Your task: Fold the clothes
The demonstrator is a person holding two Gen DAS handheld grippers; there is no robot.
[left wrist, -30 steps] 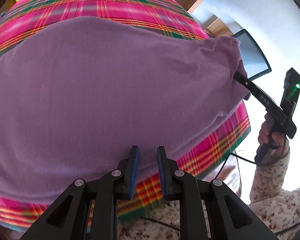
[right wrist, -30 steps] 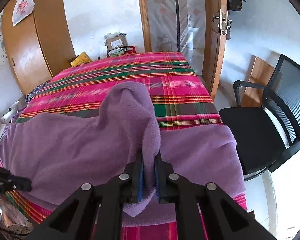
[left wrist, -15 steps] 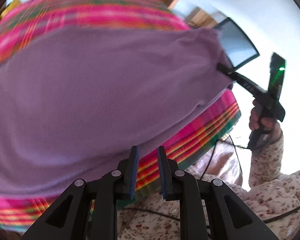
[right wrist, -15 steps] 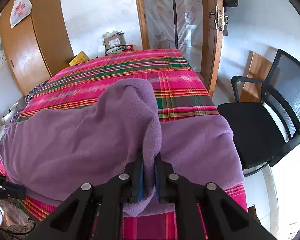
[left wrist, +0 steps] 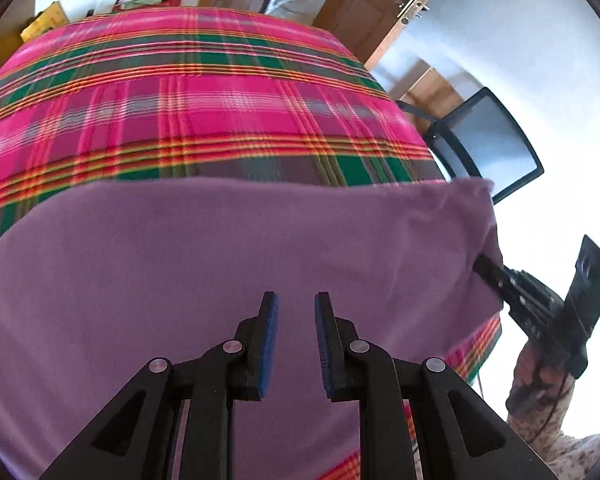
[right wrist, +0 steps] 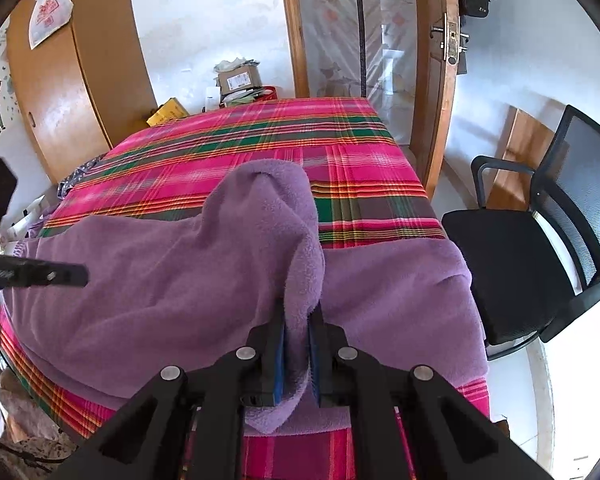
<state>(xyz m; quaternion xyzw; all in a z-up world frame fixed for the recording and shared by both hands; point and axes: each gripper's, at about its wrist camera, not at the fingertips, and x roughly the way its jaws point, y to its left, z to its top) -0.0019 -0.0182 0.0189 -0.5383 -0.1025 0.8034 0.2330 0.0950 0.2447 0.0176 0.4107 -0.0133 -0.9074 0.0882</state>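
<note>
A purple fleece garment point(left wrist: 220, 260) lies spread across the near part of a bed with a pink plaid cover point(left wrist: 180, 100). My left gripper point(left wrist: 296, 308) hovers over the garment, jaws a narrow gap apart with nothing between them. My right gripper point(right wrist: 297, 320) is shut on a raised fold of the garment point(right wrist: 160, 288), which bunches up in a hump ahead of the fingers. In the left wrist view the right gripper point(left wrist: 480, 264) holds the garment's right corner. The left gripper point(right wrist: 82, 274) shows at the left edge of the right wrist view, above the cloth.
A black mesh office chair point(right wrist: 520, 260) stands close to the bed's right side. A wooden door point(right wrist: 436, 80) and a wardrobe point(right wrist: 80, 80) lie beyond the plaid cover point(right wrist: 300, 140). Cardboard boxes point(right wrist: 240, 80) sit past the far end. A person's floral sleeve point(left wrist: 540, 432) is at the lower right.
My left gripper has moved from the bed's near edge in over the purple garment, its jaws still apart. The right gripper has kept its hold and place.
</note>
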